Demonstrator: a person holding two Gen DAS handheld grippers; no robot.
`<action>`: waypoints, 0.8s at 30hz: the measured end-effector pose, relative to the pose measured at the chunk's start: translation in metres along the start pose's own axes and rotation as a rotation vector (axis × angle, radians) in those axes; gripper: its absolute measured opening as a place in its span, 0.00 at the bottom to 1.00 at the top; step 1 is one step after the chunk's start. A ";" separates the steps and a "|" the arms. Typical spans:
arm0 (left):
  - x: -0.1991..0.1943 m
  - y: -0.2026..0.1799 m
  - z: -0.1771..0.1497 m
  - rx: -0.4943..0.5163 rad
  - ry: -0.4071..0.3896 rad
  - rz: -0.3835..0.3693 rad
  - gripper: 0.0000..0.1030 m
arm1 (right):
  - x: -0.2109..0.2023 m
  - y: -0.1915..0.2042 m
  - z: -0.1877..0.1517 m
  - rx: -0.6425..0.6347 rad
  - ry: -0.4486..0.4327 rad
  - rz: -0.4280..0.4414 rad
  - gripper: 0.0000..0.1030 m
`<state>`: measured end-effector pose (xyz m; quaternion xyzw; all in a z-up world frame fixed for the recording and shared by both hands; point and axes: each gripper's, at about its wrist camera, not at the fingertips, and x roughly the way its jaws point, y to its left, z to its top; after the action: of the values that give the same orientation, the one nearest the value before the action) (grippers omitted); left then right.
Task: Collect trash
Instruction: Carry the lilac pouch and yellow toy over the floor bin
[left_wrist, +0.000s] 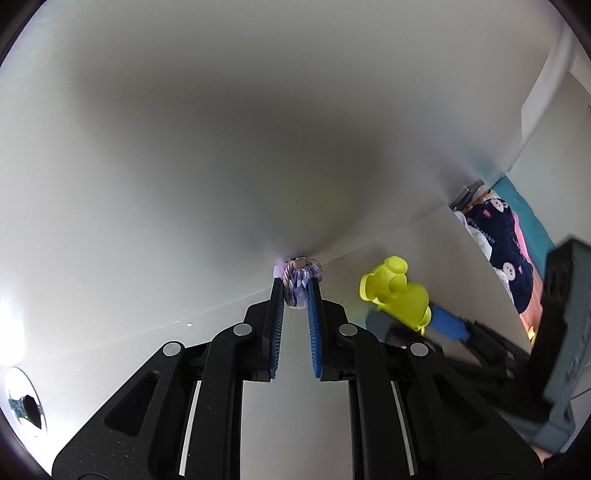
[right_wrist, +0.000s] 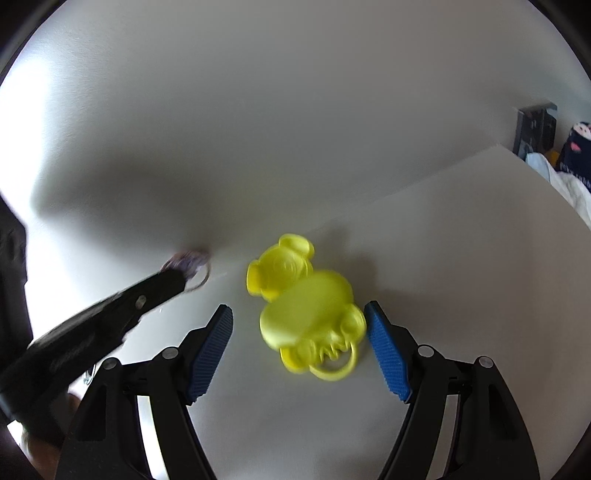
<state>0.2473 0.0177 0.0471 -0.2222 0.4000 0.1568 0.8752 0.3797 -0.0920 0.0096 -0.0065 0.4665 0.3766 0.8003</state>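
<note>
My left gripper (left_wrist: 295, 286) is shut on a small purple and white scrunchie (left_wrist: 298, 286) pressed against the white wall where it meets the white table (left_wrist: 295, 424). It also shows in the right wrist view (right_wrist: 186, 264), blurred, at the left gripper's tips. A yellow mouse-shaped plastic case (right_wrist: 306, 306) lies open on the table. My right gripper (right_wrist: 299, 314) is open, with its blue pads (right_wrist: 386, 350) on either side of the case and not touching it. In the left wrist view the case (left_wrist: 397, 291) sits right of my fingers.
The white wall (left_wrist: 258, 129) stands right behind the table edge. A round metal hole (left_wrist: 26, 402) sits in the table at the lower left. Beyond the table's right edge lie a navy patterned cloth (left_wrist: 506, 254) and teal bedding (left_wrist: 532, 218).
</note>
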 end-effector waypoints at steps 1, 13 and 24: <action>0.000 0.000 0.000 0.000 0.001 0.001 0.12 | 0.003 0.002 0.002 -0.006 -0.002 -0.015 0.56; 0.002 -0.038 -0.004 0.060 -0.018 -0.025 0.12 | -0.046 -0.028 -0.019 0.046 -0.076 -0.041 0.54; -0.015 -0.166 -0.056 0.242 0.016 -0.157 0.12 | -0.182 -0.113 -0.072 0.194 -0.172 -0.185 0.54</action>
<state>0.2773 -0.1540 0.0700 -0.1469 0.4042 0.0366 0.9021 0.3444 -0.3077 0.0673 0.0601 0.4278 0.2539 0.8654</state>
